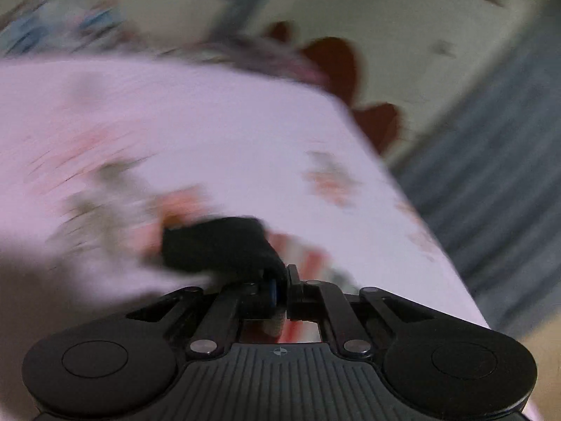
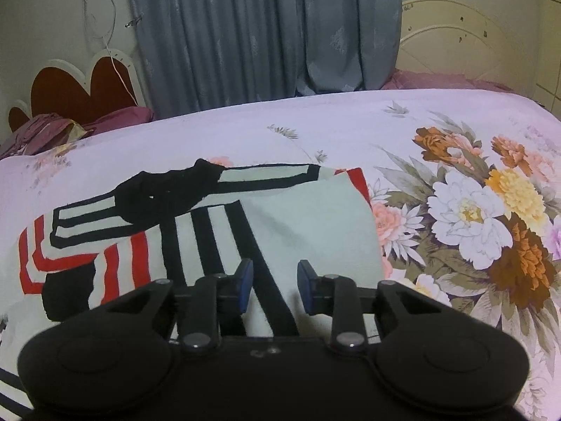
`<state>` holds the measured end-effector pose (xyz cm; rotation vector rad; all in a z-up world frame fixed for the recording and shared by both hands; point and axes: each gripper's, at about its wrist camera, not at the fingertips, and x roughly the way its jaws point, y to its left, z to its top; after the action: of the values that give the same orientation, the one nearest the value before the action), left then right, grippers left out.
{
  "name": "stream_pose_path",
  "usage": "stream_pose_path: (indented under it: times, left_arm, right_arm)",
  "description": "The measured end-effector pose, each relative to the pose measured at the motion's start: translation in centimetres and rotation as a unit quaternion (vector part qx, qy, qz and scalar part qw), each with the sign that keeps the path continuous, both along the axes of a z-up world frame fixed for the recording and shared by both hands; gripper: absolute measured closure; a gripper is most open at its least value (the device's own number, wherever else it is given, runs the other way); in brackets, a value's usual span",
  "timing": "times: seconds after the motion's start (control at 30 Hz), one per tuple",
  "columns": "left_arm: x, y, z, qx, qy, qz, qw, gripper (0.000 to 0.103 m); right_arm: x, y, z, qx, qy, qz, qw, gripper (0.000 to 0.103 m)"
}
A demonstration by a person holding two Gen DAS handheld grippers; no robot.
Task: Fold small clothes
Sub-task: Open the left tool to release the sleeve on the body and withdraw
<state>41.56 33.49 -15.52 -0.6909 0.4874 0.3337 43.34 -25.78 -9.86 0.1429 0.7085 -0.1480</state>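
A small striped garment (image 2: 308, 224), white with black and red stripes and black cuffs, lies partly folded on the flowered bed sheet (image 2: 350, 122). My right gripper (image 2: 274, 286) is open and empty, low over the garment's near edge. In the blurred left wrist view, my left gripper (image 1: 283, 289) is shut on a black cuff (image 1: 217, 245) of the garment and holds it above the sheet (image 1: 210, 122); red and white striped cloth shows under the jaws.
A grey curtain (image 2: 263, 35) hangs behind the bed. A red scalloped headboard (image 2: 84, 84) and purple bedding (image 2: 45, 129) are at the far left. A cream headboard (image 2: 466, 42) stands at the far right. The sheet's big flower print (image 2: 491, 217) lies right of the garment.
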Motion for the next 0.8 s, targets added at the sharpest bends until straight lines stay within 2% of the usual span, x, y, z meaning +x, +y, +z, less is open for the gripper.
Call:
stream_pose_path:
  times: [0.07,0.13,0.27,0.43,0.6,0.63,0.7,0.73,0.77,0.8]
  left_arm:
    - [1.6,-3.4,1.9,0.032,-0.015,-0.056,0.9978,0.099]
    - [3.4,-7.5,3.7,0.058,-0.030,-0.115,0.9911,0.099]
    - [6.7,-16.7,5.9,0.105,-0.045,-0.221,0.9686,0.099]
    - [10.1,-28.7,6.4,0.150,-0.030,-0.334,0.9302,0.099]
    - [11.4,-39.4,4.0,0.182,0.012,-0.421,0.8884,0.099]
    - [10.9,-41.2,3.3,0.187,0.027,-0.437,0.8791,0.099]
    - [10.7,-44.5,1.2,0.200,0.064,-0.477,0.8533,0.099]
    - [10.6,-45.7,0.4,0.212,0.070,-0.485,0.8455,0.087]
    - [9.8,-46.5,0.2,0.222,0.061,-0.492,0.8395,0.061]
    - [9.0,-46.6,0.3,0.213,0.048,-0.504,0.8357,0.050]
  right_arm:
    - [-0.2,0.0,0.2,-0.001,-0.004,-0.003,1.000,0.075]
    - [-0.4,-0.1,0.3,0.001,-0.006,-0.006,1.000,0.075]
    - [-0.8,-0.6,0.6,0.009,-0.014,-0.014,1.000,0.075]
    - [-1.1,-1.8,0.9,0.022,-0.022,-0.025,0.999,0.075]
    - [-1.3,-3.0,1.2,0.047,-0.027,-0.029,0.998,0.075]
    - [-1.3,-3.1,1.1,0.050,-0.027,-0.029,0.998,0.073]
    - [-1.3,-3.5,0.9,0.066,-0.023,-0.022,0.997,0.068]
    - [-1.3,-3.7,0.8,0.072,-0.020,-0.020,0.997,0.062]
    - [-1.4,-3.8,0.7,0.079,-0.019,-0.018,0.997,0.057]
    - [-1.5,-4.0,0.6,0.088,-0.020,-0.015,0.996,0.057]
